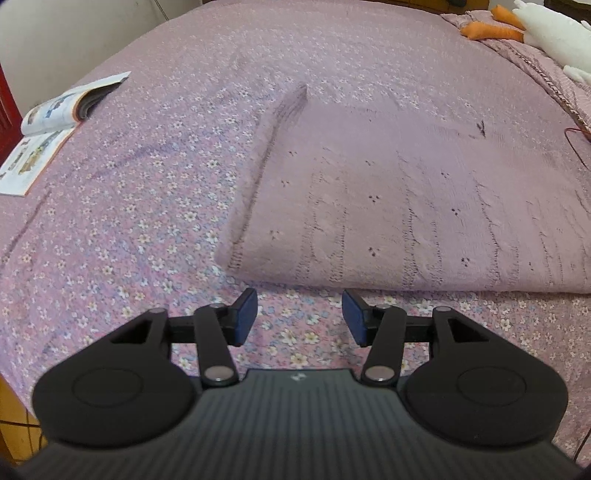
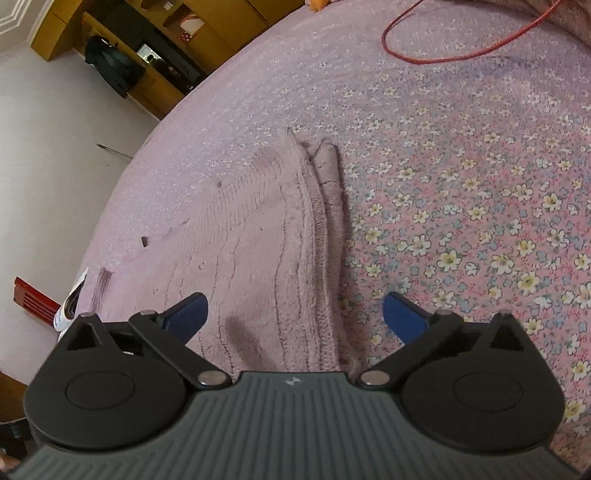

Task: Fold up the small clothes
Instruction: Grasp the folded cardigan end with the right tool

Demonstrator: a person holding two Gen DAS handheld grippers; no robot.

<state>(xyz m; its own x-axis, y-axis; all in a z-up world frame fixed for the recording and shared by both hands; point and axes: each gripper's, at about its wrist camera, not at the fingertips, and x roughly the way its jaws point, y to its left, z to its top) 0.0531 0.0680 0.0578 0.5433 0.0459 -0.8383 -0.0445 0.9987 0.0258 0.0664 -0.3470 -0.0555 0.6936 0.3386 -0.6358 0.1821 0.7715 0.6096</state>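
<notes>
A folded mauve knitted garment lies flat on the floral bedspread. My left gripper is open and empty, just short of the garment's near edge. In the right wrist view the same garment shows its stacked folded edges on its right side. My right gripper is open and empty, hovering over the garment's near end, with its left finger above the knit and its right finger above the bedspread.
An open picture book lies at the bed's left edge. A white and orange plush toy sits on a pillow at the far right. A red cable loops across the bedspread. Wooden furniture stands beyond the bed.
</notes>
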